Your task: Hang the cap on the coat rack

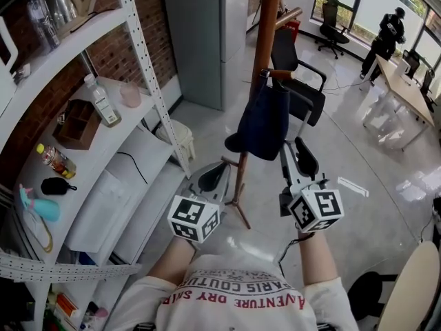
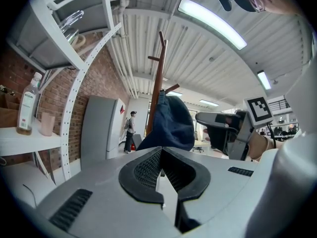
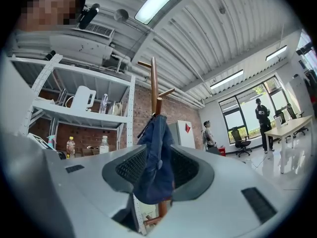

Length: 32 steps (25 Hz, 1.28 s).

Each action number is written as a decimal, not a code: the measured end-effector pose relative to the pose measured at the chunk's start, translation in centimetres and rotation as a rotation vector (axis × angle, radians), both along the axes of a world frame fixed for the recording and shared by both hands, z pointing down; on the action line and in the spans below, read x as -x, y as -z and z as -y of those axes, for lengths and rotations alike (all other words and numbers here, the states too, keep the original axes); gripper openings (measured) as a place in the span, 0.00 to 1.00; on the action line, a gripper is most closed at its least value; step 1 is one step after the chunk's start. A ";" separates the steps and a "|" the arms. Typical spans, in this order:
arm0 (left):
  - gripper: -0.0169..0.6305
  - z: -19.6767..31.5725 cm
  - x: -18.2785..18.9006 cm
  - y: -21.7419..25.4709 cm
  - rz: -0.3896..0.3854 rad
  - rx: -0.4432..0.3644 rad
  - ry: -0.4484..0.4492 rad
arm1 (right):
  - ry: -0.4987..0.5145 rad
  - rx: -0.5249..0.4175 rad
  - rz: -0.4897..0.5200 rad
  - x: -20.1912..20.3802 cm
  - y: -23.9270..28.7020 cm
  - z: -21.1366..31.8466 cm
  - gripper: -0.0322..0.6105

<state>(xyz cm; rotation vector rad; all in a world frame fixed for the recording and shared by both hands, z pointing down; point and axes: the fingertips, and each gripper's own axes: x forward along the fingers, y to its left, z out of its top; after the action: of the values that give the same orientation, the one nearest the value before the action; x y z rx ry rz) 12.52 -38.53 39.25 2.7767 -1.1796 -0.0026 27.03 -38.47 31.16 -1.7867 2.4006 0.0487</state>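
Observation:
A dark blue cap hangs from a short peg on the brown wooden coat rack pole. My right gripper is just right of and below the cap, open. In the right gripper view the cap dangles between the spread pads with gaps on both sides, the pole rising behind it. My left gripper sits lower left near the rack's foot, its tips together and nothing in them. In the left gripper view the cap and pole lie ahead of the left gripper.
A white shelving unit with bottles stands at left. A grey cabinet and a black office chair stand behind the rack. The rack's legs spread on the glossy floor. A person stands by a desk far right.

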 end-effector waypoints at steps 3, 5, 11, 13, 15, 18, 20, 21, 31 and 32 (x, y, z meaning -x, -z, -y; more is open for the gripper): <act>0.04 -0.2 -0.1 0.3 -0.004 -0.006 -0.007 | -0.010 0.024 0.022 0.0 -1.2 -1.3 0.23; 0.04 -0.4 -0.2 0.5 -0.004 -0.010 -0.016 | -0.004 0.038 0.047 0.2 -2.0 -2.2 0.15; 0.04 -1.5 -0.6 0.8 0.005 -0.033 -0.043 | -0.028 0.100 0.029 1.0 -5.1 -3.9 0.08; 0.04 -1.8 -0.8 0.7 0.009 -0.030 -0.051 | -0.043 0.123 0.026 1.3 -6.2 -4.3 0.07; 0.04 -2.0 -0.8 0.6 0.010 -0.030 -0.057 | -0.047 0.135 0.032 1.6 -6.8 -4.6 0.07; 0.04 -2.2 -0.8 0.6 0.012 -0.035 -0.066 | -0.057 0.143 0.005 2.1 -7.4 -4.9 0.07; 0.04 -2.6 -0.9 0.7 0.020 -0.041 -0.072 | -0.063 0.152 -0.018 2.4 -7.8 -5.1 0.07; 0.04 -2.8 -1.0 0.8 0.023 -0.047 -0.077 | -0.066 0.158 -0.027 2.4 -7.9 -5.3 0.07; 0.04 -3.6 -2.1 0.5 0.028 -0.045 -0.118 | -0.067 0.179 -0.019 2.3 -8.1 -6.1 0.07; 0.04 -3.6 -2.1 0.3 0.027 -0.043 -0.118 | -0.066 0.177 -0.011 2.3 -8.0 -6.2 0.07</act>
<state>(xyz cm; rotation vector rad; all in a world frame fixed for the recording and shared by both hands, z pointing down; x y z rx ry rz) 14.65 -34.96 38.90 2.8886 -1.0320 0.0206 24.76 -32.27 39.17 -1.9454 2.4202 -0.1525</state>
